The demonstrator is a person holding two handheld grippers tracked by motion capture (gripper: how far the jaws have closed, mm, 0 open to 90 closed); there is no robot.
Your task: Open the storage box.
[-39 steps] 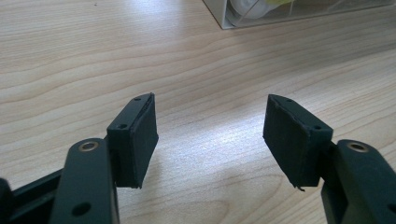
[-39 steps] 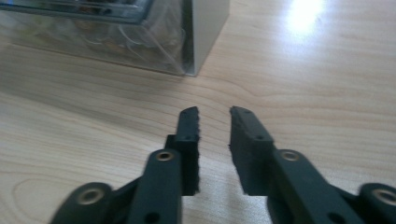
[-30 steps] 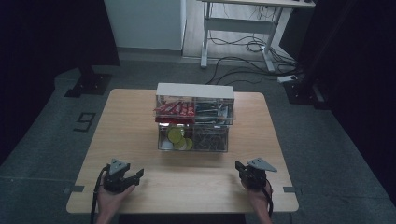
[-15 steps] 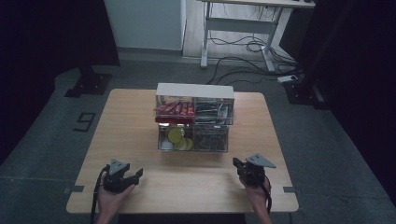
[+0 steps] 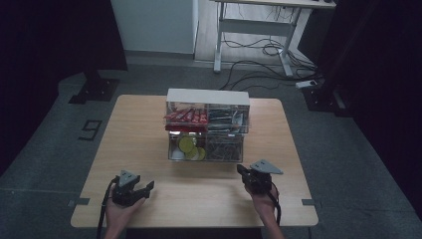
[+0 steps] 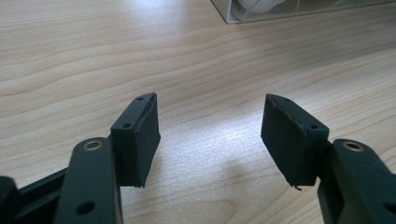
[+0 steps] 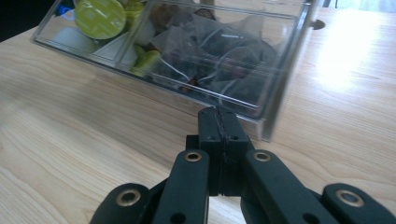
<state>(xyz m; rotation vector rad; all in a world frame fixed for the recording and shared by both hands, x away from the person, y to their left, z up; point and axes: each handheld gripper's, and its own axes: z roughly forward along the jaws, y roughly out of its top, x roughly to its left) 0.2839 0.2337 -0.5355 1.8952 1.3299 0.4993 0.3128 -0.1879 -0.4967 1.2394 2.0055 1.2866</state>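
Clear organizer box point(image 5: 206, 130) at centre of worktop point(image 5: 139, 129); lower drawer point(image 7: 177, 60) just ahead of right claw point(image 7: 218, 122), pads pressed together, empty. Left claw point(image 6: 210, 135) well apart toward near left corner, spread wide, nothing between pads after slight closing.

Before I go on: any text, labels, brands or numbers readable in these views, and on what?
"9": a dark figure marked on the grey floor, left of the table.
Red packets in the clear organiser: print too small to read.
Green capsule lids: no legible text.
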